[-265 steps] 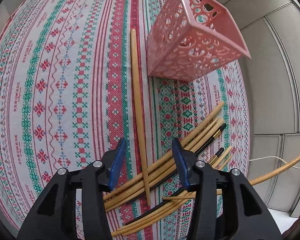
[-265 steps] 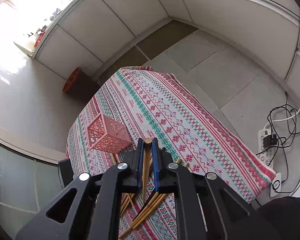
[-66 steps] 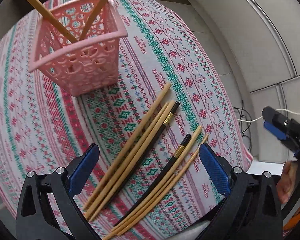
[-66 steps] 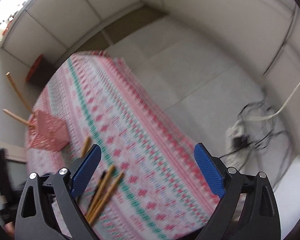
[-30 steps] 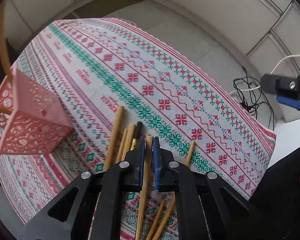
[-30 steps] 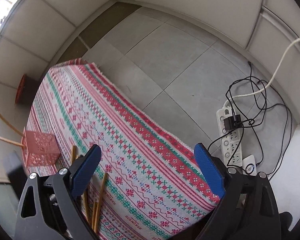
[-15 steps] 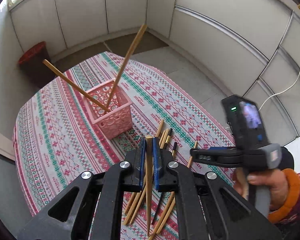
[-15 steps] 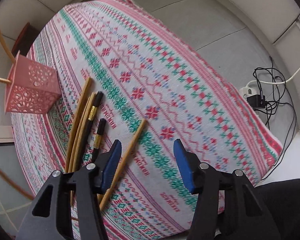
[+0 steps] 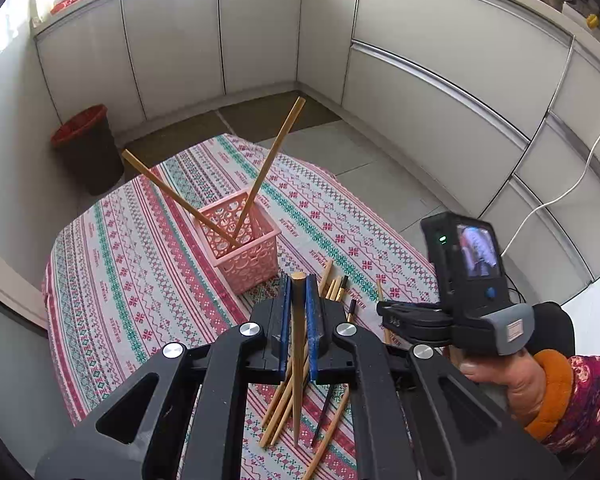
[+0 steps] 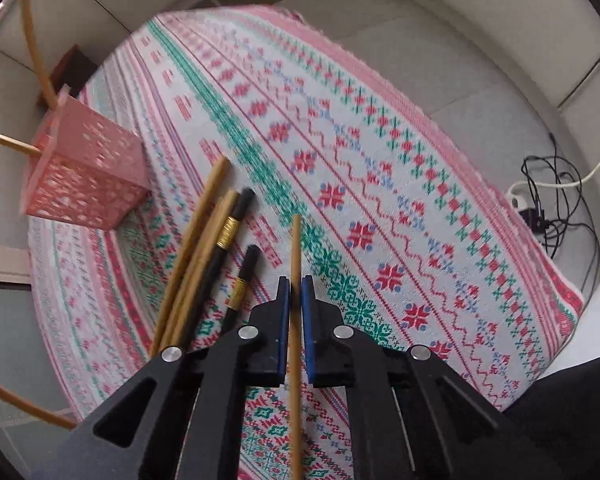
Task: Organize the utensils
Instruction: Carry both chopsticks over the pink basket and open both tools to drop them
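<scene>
Left wrist view shows the left gripper [image 9: 299,308] clenched on a thick pale bamboo chopstick [image 9: 298,344], its long axis running along the fingers, blunt end toward the pink perforated plastic basket [image 9: 242,246] and lower end hanging over the loose chopsticks [image 9: 332,286] on the cloth. Right wrist view shows the right gripper [image 10: 295,300] grasping a thinner bamboo chopstick [image 10: 295,248], which points straight ahead over the embroidered red-and-green tablecloth [image 10: 380,184]; its rear part runs out of the bottom of the frame. Beside it lie several bamboo sticks [image 10: 196,240] and two black chopsticks with gold bands [image 10: 224,248], their near ends hidden behind the gripper body. Inside the basket stand two bamboo chopsticks [image 9: 260,184], leaning apart and crossing low down. That view is motion-blurred.
</scene>
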